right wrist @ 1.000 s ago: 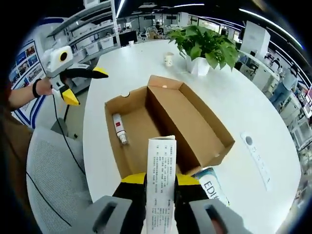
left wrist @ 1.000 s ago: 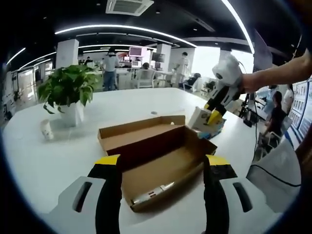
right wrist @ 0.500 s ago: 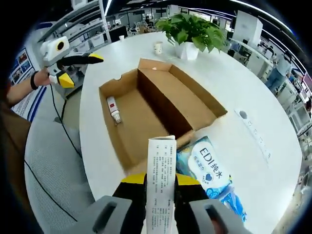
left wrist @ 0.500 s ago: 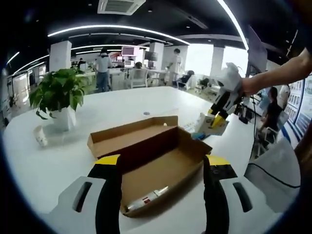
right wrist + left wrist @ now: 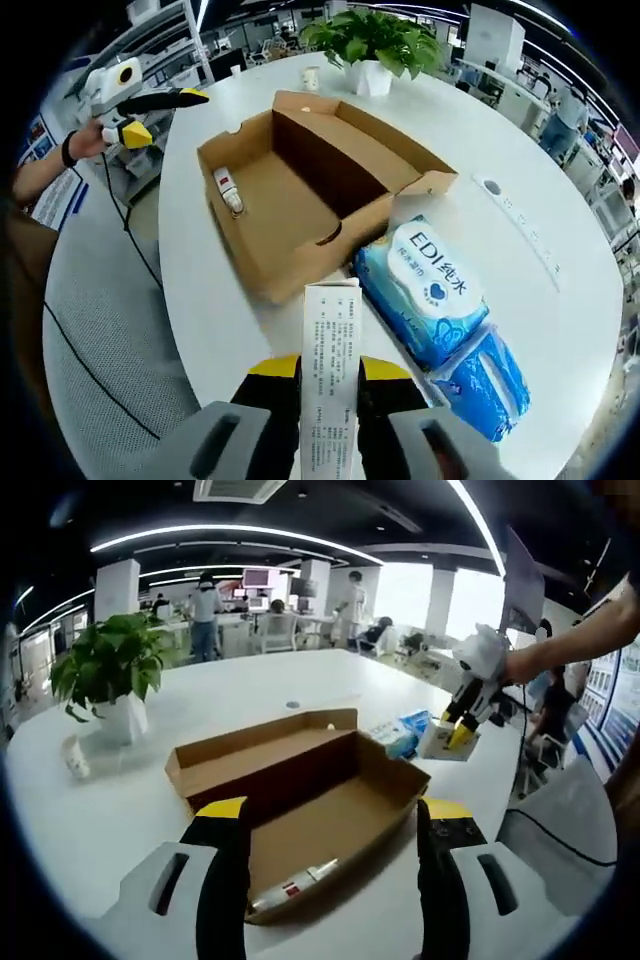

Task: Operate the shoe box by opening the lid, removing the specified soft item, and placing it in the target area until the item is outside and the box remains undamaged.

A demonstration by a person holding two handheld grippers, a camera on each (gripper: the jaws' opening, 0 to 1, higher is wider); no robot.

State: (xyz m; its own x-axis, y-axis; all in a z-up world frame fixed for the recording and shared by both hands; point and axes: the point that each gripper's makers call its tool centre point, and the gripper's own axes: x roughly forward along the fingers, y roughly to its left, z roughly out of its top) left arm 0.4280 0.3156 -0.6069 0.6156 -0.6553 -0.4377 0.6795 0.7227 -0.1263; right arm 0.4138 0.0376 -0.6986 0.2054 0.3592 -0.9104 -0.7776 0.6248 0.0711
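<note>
An open cardboard shoe box [image 5: 345, 815] [image 5: 262, 215] lies on the white table, its lid [image 5: 258, 752] folded back. Inside lies a small white tube with a red label [image 5: 295, 884] [image 5: 228, 190]. My right gripper [image 5: 332, 372] [image 5: 463, 723] is shut on a white printed carton [image 5: 332, 345] [image 5: 441, 742], held low over the table outside the box. Beside the carton lie a blue wipes pack [image 5: 428, 290] [image 5: 399, 734] and a second blue pack [image 5: 490, 384]. My left gripper [image 5: 335, 810] [image 5: 160, 115] is open and holds nothing, at the box's near end.
A potted plant [image 5: 108, 670] [image 5: 365, 40] and a paper cup [image 5: 70, 759] [image 5: 312, 78] stand on the table past the box. A white power strip [image 5: 514, 214] lies near the far edge. A grey chair [image 5: 105, 350] is at the table's edge. People stand in the far office.
My right gripper has carried the white carton from over the box out to the table beside the blue packs. The left gripper has stayed open near the box end.
</note>
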